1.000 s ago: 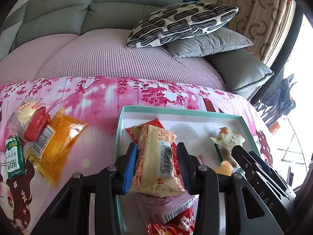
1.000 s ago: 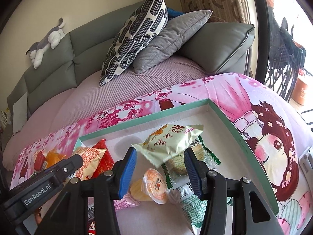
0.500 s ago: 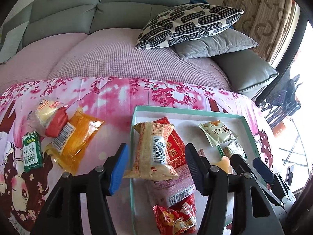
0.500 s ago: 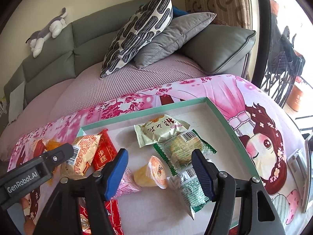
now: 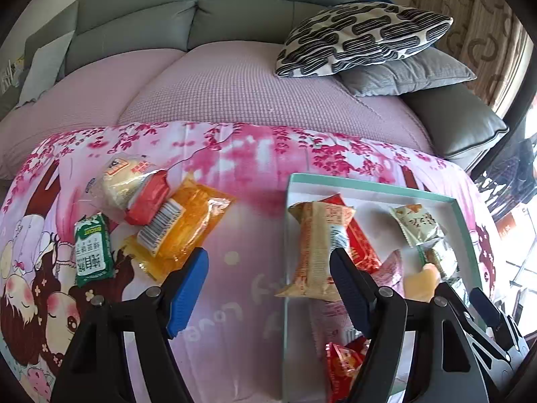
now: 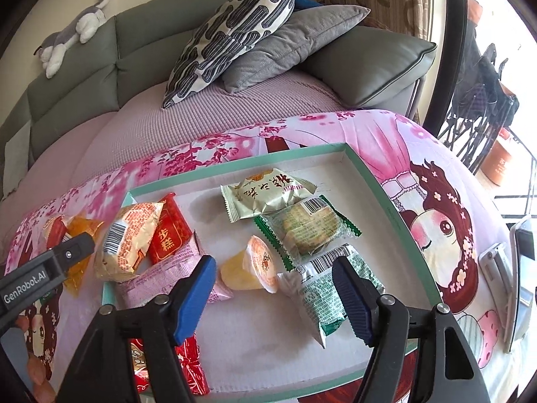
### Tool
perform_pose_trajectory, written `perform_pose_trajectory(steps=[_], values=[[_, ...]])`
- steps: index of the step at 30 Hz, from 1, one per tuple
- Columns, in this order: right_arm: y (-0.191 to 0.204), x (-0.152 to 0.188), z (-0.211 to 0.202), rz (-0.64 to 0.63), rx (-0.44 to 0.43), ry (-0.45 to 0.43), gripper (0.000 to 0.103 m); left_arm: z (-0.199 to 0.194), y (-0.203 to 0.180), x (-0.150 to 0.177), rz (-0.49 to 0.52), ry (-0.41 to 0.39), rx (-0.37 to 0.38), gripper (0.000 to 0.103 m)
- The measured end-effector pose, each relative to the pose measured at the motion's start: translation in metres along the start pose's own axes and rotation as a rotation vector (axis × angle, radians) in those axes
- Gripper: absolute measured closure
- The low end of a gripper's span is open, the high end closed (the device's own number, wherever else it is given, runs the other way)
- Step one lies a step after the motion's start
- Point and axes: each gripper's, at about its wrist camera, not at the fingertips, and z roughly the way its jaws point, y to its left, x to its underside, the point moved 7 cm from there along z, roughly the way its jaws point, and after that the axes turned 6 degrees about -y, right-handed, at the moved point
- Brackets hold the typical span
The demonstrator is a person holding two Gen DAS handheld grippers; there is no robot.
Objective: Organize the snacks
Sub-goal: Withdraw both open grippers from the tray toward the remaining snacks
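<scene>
Sorting in progress. We hold the left gripper (image 5: 268, 288) and the right gripper (image 6: 273, 294) with jaws apart and empty. Several snacks lie in the teal tray (image 6: 396, 208); the orange packet (image 5: 188, 231) and its neighbours lie left of it, likely our next pick.
</scene>
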Motion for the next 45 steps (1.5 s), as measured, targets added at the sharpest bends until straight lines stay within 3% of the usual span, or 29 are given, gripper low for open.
perform_pose_trajectory(steps=[2, 5, 13, 36, 45], values=[[-0.002, 0.002, 0.004, 0.000, 0.012, 0.017, 0.024, 0.002, 0.004, 0.001, 0.008, 0.006, -0.029, 0.026], [-0.006, 0.005, 0.007, 0.005, 0.025, 0.030, 0.022, 0.005, 0.008, 0.002, 0.019, 0.010, -0.054, 0.014], [-0.007, 0.005, 0.008, 0.006, 0.030, 0.025, 0.002, 0.011, 0.012, 0.005, 0.034, 0.022, -0.070, 0.009], [0.006, 0.006, 0.003, -0.028, 0.010, 0.034, 0.000, 0.006, 0.033, 0.008, 0.002, 0.031, -0.084, 0.006], [0.036, 0.010, -0.003, -0.075, -0.030, 0.032, 0.000, -0.007, 0.075, 0.005, -0.067, 0.020, -0.130, 0.006]])
